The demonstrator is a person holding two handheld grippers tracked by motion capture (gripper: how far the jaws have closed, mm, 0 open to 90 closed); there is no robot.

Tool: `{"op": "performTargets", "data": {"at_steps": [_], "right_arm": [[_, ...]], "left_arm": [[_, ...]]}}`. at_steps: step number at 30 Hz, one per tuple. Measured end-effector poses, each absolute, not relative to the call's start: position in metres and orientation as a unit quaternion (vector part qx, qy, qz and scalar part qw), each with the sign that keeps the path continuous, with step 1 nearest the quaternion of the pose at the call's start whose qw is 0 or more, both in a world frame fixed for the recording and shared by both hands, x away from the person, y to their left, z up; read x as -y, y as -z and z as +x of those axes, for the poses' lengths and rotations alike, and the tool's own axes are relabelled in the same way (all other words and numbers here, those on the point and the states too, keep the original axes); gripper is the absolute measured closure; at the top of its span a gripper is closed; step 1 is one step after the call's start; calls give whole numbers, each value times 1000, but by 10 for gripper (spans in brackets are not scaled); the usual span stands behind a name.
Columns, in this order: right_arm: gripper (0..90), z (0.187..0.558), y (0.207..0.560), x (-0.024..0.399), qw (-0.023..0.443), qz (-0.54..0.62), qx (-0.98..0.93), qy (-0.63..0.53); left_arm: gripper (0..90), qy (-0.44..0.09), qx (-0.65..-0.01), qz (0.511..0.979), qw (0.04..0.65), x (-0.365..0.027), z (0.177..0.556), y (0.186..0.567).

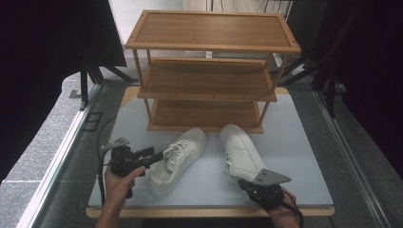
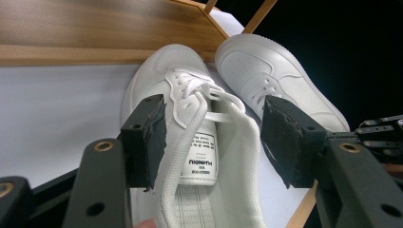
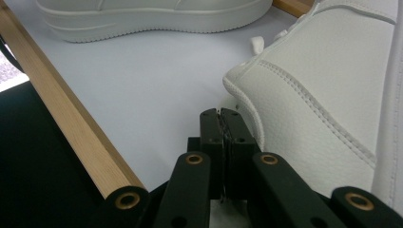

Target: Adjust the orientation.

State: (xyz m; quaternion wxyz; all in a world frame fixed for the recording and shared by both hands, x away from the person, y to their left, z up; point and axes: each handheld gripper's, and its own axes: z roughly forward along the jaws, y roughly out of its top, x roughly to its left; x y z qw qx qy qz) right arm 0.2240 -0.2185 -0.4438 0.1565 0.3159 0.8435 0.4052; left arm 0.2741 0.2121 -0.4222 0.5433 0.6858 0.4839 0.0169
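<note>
Right now my left gripper [image 1: 159, 155] hangs over the left sneaker [image 1: 177, 160], and the relation that matters is how its spread jaws sit against that shoe. In the left gripper view the two black pads [image 2: 151, 137] stand wide apart on either side of the sneaker's [image 2: 199, 142] opening, the tongue label and laces between them, and neither pad presses on the collar, so the claw is released. That sneaker lies on the pale table [image 1: 304, 142] with its long axis slanting from the heel near the table's front edge up to the toe by the bottom tier of the bamboo shoe rack [image 1: 209, 71]; my jaws straddle it across its width, near the lacing. I judge a grip here needs only a closing of the jaws on the side walls. My right gripper [image 1: 259, 184] sits at the heel of the right sneaker [image 1: 240, 149], which runs nearly straight toward the rack. In the right gripper view its jaws are clenched together with nothing between them, just beside the stitched heel wall [image 3: 323, 109], close enough that I cannot tell whether they touch it. So the left hand is the nearer one to a real hold. Counting: two white sneakers, toes near each other in front of the rack; one rack with three shelves, all bare; two grippers, one in each hand.
</note>
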Motion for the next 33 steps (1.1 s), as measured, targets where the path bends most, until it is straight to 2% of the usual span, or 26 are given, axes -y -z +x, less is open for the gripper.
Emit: {"op": "performTargets", "data": {"at_steps": [17,26,30,33], "right_arm": [[897,233,438,246,139,338,-812,-455],[897,238,431,271,169,372,-777,-478],[898,241,428,293,203,411,-747,-481],[898,247,432,317,204,447,-719,-491]], "left_arm": [[416,-10,-487,684,543,-212,275,424],[415,-10,-488,683,543,-213,274,424],[414,-9,-489,684,542,-212,274,425],[413,-9,-490,683,542,-213,275,425]]}}
